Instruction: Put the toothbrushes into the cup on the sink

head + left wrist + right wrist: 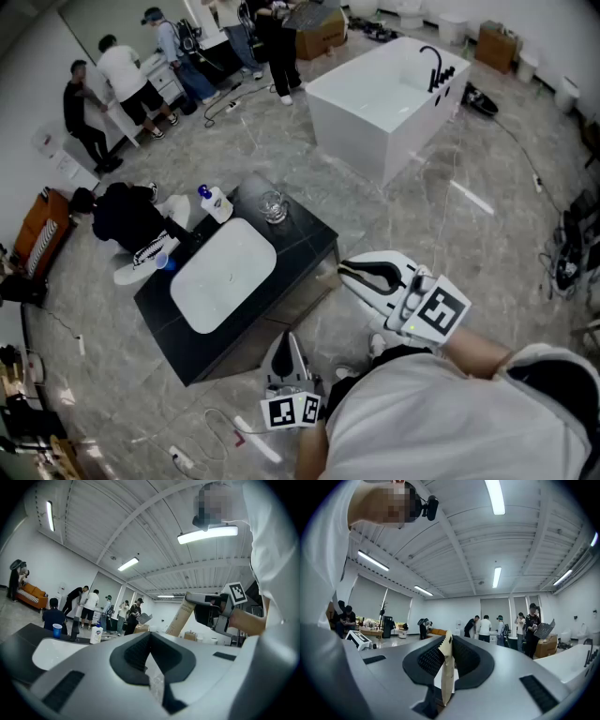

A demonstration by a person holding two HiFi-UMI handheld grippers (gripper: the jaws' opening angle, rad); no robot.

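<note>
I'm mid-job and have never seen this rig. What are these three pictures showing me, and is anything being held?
There is no robot arm here. A person carries a pair of hand-held tongs in each hand. The head view looks down from a camera on their head: the left tongs are low in the middle and the right tongs are further right. Ahead is a black counter with a white sink. A clear glass cup, a soap bottle and a blue cup stand on it. The other two pictures come from cameras riding on each pair of tongs. The right tongs are shut on a flat tan cardboard pack, possibly a toothbrush pack. The left tongs look closed, with nothing between them.
</note>
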